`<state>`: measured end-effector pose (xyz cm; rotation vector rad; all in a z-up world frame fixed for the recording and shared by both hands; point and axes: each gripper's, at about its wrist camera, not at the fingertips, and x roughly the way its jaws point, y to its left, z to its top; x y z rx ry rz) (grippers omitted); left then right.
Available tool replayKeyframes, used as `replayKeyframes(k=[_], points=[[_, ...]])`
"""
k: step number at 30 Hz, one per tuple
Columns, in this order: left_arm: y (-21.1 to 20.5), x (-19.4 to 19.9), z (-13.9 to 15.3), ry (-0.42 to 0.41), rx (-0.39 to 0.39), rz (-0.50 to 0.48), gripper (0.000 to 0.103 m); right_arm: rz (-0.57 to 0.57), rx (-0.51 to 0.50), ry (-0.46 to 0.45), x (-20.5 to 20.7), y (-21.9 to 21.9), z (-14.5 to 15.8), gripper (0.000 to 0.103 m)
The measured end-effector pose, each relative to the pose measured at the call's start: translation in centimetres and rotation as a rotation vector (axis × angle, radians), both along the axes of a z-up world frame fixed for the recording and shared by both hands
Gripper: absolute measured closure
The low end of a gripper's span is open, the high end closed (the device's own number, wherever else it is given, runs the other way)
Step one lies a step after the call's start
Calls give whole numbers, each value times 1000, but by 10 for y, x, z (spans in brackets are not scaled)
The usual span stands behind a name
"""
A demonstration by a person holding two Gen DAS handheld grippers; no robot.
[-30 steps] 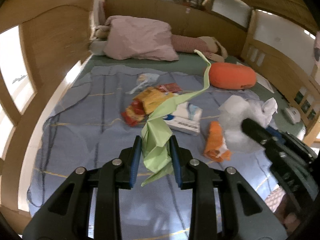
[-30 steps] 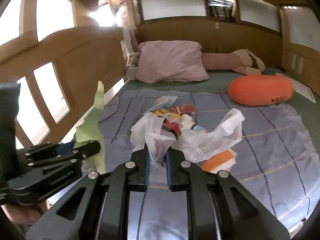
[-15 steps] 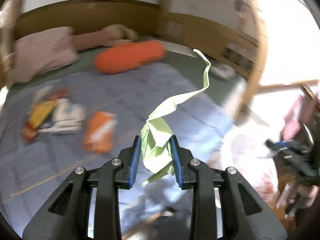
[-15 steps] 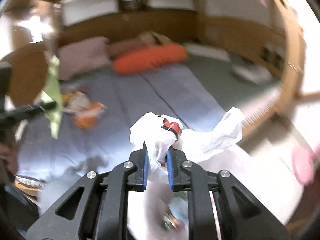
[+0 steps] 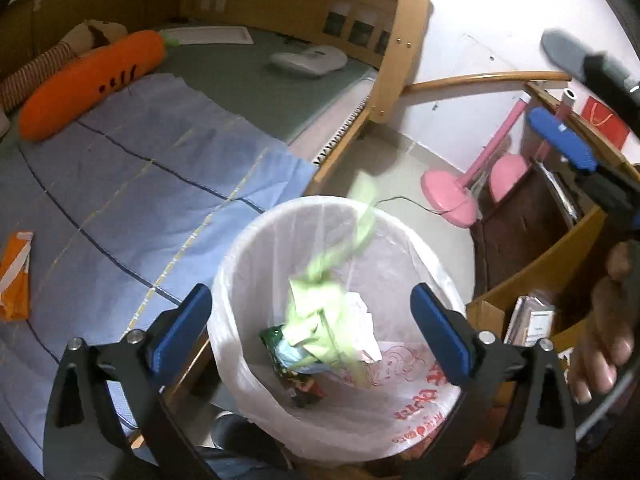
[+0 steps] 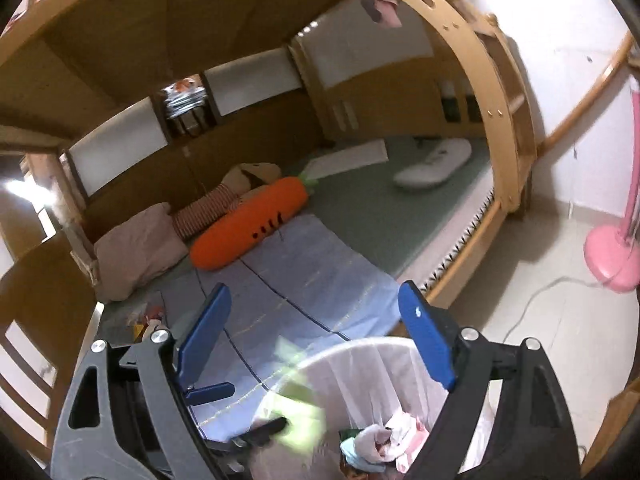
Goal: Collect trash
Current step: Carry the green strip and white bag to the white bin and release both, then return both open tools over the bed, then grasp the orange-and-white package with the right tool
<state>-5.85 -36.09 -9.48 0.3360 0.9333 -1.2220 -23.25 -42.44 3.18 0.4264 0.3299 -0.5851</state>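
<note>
Bed (image 5: 132, 168) takes up most of my left view: blue sheet with dark lines, green mattress behind it, wooden frame arching over. I see it again from the right wrist. An orange carrot-shaped cushion (image 5: 92, 80) lies along the far side of the sheet, a pink pillow (image 6: 136, 248) near it in the right view.

Just beside the bed's edge stands the white bin (image 5: 436, 272), lined with a thin plastic bag printed in red. Both cameras look down into it. A pink fan base (image 5: 450, 198) sits on the floor beyond the bin.

Left gripper (image 5: 312, 332) hangs over the bin mouth, jaws opening and already spread wide, pads touching nothing. The green paper strip (image 5: 320, 312) is between and below them, blurred, dropping into the bin onto the wrappers already there (motion smear, so I cannot read its exact shape).

Right gripper (image 6: 316, 344) is also above the bin rim, jaws opening, nothing between the pads. The crumpled white bag (image 6: 384, 440) lies inside the bin beneath it.

Smaller: one orange wrapper (image 5: 16, 276) lies on the sheet at the left edge, well apart from the bin. More litter near the pillow, too small to identify.
</note>
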Motion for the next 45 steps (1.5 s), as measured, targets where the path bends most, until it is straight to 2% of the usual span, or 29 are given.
replayKeyframes(k=[2, 4, 7, 11, 13, 17, 21, 23, 26, 28, 30, 32, 38, 42, 45], points=[[9, 7, 4, -6, 1, 26, 4, 32, -13, 14, 8, 11, -4, 19], [33, 31, 12, -25, -18, 73, 4, 65, -15, 30, 14, 13, -9, 19], [90, 74, 29, -80, -39, 218, 4, 127, -3, 71, 50, 18, -17, 19], [191, 138, 46, -154, -38, 534, 3, 273, 4, 143, 118, 57, -30, 19], [247, 165, 49, -193, -29, 708, 3, 355, 3, 149, 156, 86, -34, 18], [325, 192, 44, -254, -18, 930, 3, 535, 13, 157, 244, 155, -37, 15], [379, 217, 21, -188, 7, 1088, 3, 603, -67, 173, 312, 214, -41, 15], [385, 227, 17, -169, 16, 1096, 3, 597, -79, 205, 341, 231, -50, 15], [388, 229, 15, -207, 25, 1090, 3, 583, -111, 214, 357, 245, -71, 15], [388, 230, 12, -180, 18, 1081, 3, 592, -136, 274, 365, 251, -86, 15], [389, 231, 10, -141, -2, 1059, 3, 591, -94, 324, 369, 246, -94, 15], [388, 230, 10, -152, 12, 1058, 3, 576, -62, 303, 369, 239, -94, 15], [380, 229, 8, -147, -7, 1041, 3, 529, -25, 333, 375, 226, -105, 15], [377, 228, 5, -135, 3, 1038, 3, 476, -28, 372, 380, 219, -111, 15], [375, 225, 7, -143, 2, 1038, 3, 419, 14, 402, 390, 208, -122, 12]])
